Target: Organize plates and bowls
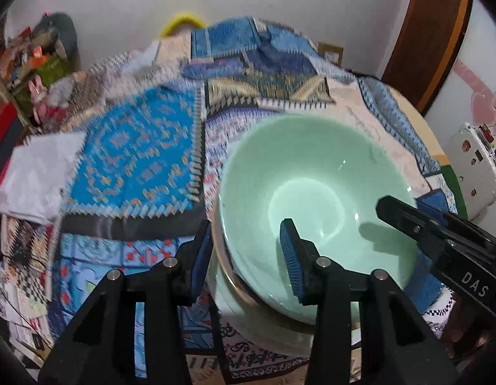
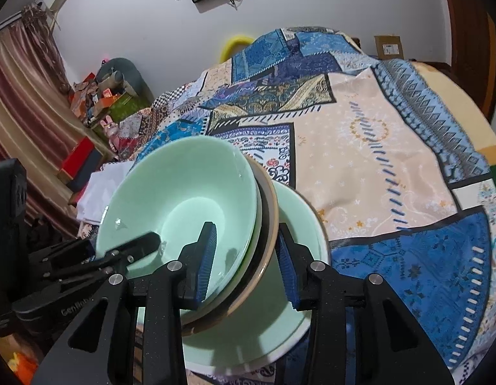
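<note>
A mint-green bowl [image 1: 312,176] [image 2: 183,186] sits nested in a brown-rimmed bowl [image 1: 222,256] [image 2: 271,211]. The pair leans over a wider pale green dish [image 1: 264,330] [image 2: 300,221] on the patchwork cloth. My left gripper [image 1: 246,256] is shut across the near rim of the nested bowls, with one pad inside the green bowl and one outside. My right gripper [image 2: 246,260] clamps the opposite rim the same way, its outer finger hanging over the pale dish. Each gripper shows in the other's view: the right gripper [image 1: 405,219] and the left gripper [image 2: 142,245].
The patchwork tablecloth [image 2: 392,147] covers a round table whose edge curves off at the right. A folded white cloth [image 1: 39,173] [image 2: 100,186] lies left of the bowls. Clutter and boxes [image 2: 100,96] stand by the wall, and a white device [image 1: 472,163] sits beyond the table edge.
</note>
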`<state>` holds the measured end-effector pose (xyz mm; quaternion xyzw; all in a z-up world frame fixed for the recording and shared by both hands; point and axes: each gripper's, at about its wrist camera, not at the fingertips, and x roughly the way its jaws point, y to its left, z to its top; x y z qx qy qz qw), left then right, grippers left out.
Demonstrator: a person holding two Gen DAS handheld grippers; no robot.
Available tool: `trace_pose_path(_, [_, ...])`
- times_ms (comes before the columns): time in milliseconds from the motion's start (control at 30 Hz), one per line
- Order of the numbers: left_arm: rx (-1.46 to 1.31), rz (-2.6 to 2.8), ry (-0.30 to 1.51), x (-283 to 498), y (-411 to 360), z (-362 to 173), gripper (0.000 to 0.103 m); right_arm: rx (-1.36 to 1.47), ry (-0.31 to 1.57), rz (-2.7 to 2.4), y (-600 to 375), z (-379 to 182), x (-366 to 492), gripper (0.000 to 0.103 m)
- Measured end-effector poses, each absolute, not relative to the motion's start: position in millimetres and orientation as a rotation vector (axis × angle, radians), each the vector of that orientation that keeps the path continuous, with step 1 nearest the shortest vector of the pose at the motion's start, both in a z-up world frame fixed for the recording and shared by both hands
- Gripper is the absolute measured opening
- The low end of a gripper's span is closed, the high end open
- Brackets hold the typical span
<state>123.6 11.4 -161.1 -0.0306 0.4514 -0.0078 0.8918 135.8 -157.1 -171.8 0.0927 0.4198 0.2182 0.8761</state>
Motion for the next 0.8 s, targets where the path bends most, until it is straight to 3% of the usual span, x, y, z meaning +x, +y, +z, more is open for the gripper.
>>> trace_pose_path(333, [-0.068,-0.033,0.714,90,9,-82,0.052,0.103,0.66,0.463,-162,-103,99,0.038])
trace_pose_path(700, [-0.088,-0.045,0.475,38,13,-12,0.067,0.035,0.376,0.503,-162,-29,46,0.064])
trace_pose_path(800, [-0.084,-0.038,0.42,24,13,1,0.074,0.023,0.32,0.507,-160,-20,36,0.077])
